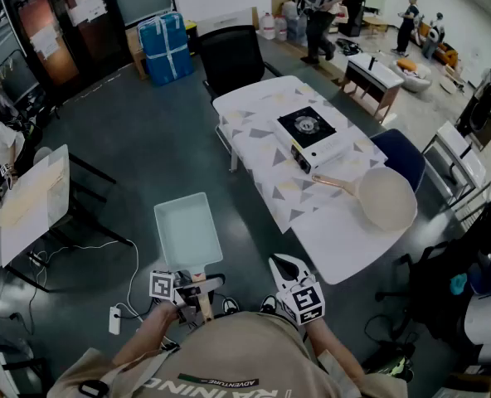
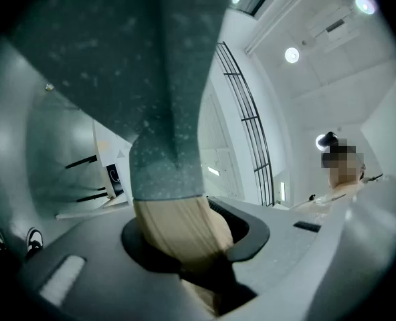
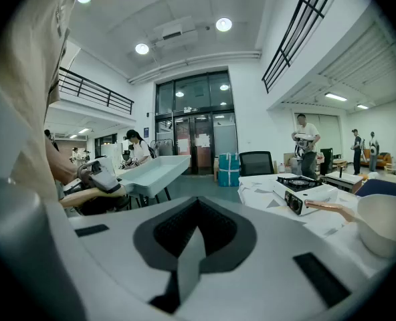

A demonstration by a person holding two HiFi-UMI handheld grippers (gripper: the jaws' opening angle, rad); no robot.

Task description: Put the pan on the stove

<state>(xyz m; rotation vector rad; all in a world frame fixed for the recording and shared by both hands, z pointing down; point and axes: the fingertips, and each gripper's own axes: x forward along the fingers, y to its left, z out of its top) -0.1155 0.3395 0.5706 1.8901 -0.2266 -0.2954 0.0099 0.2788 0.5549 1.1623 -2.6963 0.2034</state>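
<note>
A pale blue square pan (image 1: 187,230) with a wooden handle (image 1: 204,298) hangs over the floor in front of me. My left gripper (image 1: 197,279) is shut on that handle (image 2: 184,236), and the pan's speckled underside (image 2: 151,79) fills the left gripper view. The black-topped portable stove (image 1: 309,136) stands on the white patterned table (image 1: 254,114), well ahead to the right. A round cream pan (image 1: 386,197) with a wooden handle lies on the table just right of the stove. My right gripper (image 1: 283,265) is shut and holds nothing. The right gripper view shows its joined jaws (image 3: 191,246), the stove (image 3: 298,187) and the square pan (image 3: 154,172).
A black office chair (image 1: 233,56) stands behind the table and a blue chair (image 1: 403,156) at its right side. A side table with a wooden board (image 1: 30,197) is at the left, with cables and a power strip (image 1: 114,319) on the floor. People stand at the back.
</note>
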